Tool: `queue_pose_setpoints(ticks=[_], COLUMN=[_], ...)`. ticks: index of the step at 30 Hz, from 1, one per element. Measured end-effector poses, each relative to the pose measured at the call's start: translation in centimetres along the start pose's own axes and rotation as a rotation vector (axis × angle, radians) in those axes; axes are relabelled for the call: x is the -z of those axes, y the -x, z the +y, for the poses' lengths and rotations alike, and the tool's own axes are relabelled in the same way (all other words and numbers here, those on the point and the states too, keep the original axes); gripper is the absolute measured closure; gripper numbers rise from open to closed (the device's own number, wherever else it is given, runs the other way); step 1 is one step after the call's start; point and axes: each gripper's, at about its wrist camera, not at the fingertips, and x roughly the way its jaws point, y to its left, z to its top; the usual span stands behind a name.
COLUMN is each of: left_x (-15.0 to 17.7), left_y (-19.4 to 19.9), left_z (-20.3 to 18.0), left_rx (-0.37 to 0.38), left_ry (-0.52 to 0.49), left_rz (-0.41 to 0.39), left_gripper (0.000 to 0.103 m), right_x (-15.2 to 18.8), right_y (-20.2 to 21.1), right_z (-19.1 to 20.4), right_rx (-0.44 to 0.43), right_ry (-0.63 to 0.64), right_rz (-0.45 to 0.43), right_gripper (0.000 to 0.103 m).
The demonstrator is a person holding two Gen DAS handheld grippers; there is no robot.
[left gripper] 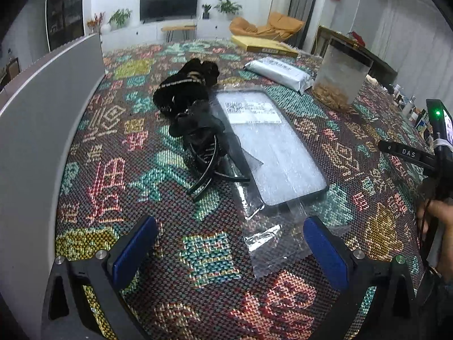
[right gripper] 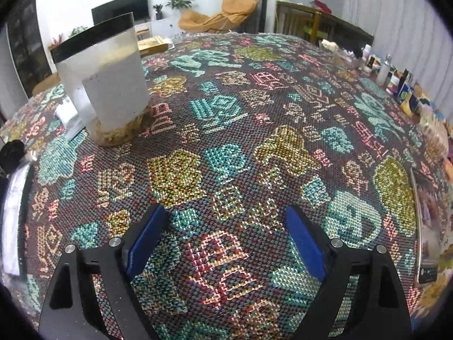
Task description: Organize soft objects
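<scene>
Left wrist view is showing the soft stuff; right wrist view is mostly showing bare cloth. Left gripper (left gripper: 229,243) is hanging over the woven tablecloth (left gripper: 119,170) with jaws spread wide, blue pads (left gripper: 133,252) clear of everything, nothing pinched. The crinkled tail of a clear plastic bag (left gripper: 271,243) is lying between the fingers, nearer the right pad, touching or not I cannot tell.

Task items sitting ahead of the left gripper: a black scrunchie bundle (left gripper: 184,90) of fuzzy, bunched fabric with a pale cord through it, and just nearer, touching it, a black claw hair clip (left gripper: 206,164) with gauzy bow and curved glossy teeth. The clip is overlapping the left edge of a flat, dark-rimmed rectangular case in a clear bag (left gripper: 271,147), shiny, label at its far end. Further off: a white foil pouch (left gripper: 280,72), a frosted cylindrical jar (left gripper: 339,76) with black lid and tan bits at the bottom, a flat yellow box (left gripper: 263,45). A grey panel (left gripper: 42,107) is running along the left. At right edge, a hand (left gripper: 437,221) is holding the other rig.

Right gripper (right gripper: 223,238) is likewise gaping, empty, over coarse multicoloured cloth (right gripper: 254,141). Only this view is showing the bottles and small boxes (right gripper: 396,85) crowding the right table edge; the jar (right gripper: 110,85) is sitting upper left, the scrunchie (right gripper: 11,153) is barely peeking in at the left rim.
</scene>
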Motion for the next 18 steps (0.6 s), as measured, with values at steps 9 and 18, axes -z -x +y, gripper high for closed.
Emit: queue_pose_setpoints(ticks=[9, 18], left_x=[0.01, 0.01], left_y=[0.15, 0.17], left_z=[0.44, 0.47], left_rx=[0.03, 0.027], left_ry=[0.02, 0.015], left_rz=[-0.016, -0.016], left_gripper=[0.0, 0.0], right_x=[0.15, 0.12], right_y=[0.12, 0.09], right_z=[0.19, 0.15], right_rx=[0.012, 0.011], right_ry=[0.003, 0.002], right_rz=[-0.002, -0.001], right_gripper=[0.012, 0.012])
